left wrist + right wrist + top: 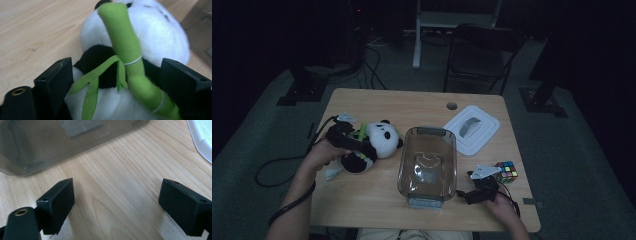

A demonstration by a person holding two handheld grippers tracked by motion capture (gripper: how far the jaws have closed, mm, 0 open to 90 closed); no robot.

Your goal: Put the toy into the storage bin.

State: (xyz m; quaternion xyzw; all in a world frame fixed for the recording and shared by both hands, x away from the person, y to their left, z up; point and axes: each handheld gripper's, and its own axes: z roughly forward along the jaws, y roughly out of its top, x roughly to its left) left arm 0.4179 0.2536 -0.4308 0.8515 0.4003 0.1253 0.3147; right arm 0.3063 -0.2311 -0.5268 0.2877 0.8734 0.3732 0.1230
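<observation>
A black-and-white panda plush [379, 141] lies on the left part of the wooden table [377, 105], holding a green felt bamboo stalk [125, 42]. My left gripper [354, 140] is open, its jaws straddling the panda's body [150, 27] on both sides; the left gripper [117, 82] has the stalk running up between its jaws. A clear plastic bin [428, 165] stands in the middle of the table. My right gripper [474, 186] rests low beside the bin's near right corner, open and holding nothing. In the right gripper view the right gripper [117, 200] has bare wood between its jaws, with the bin [62, 142] just ahead.
A white lid [472, 129] lies behind and to the right of the bin, its edge [202, 137] at the upper right of the right gripper view. A Rubik's cube [506, 171] sits near the right edge. A chair [482, 50] stands beyond the table.
</observation>
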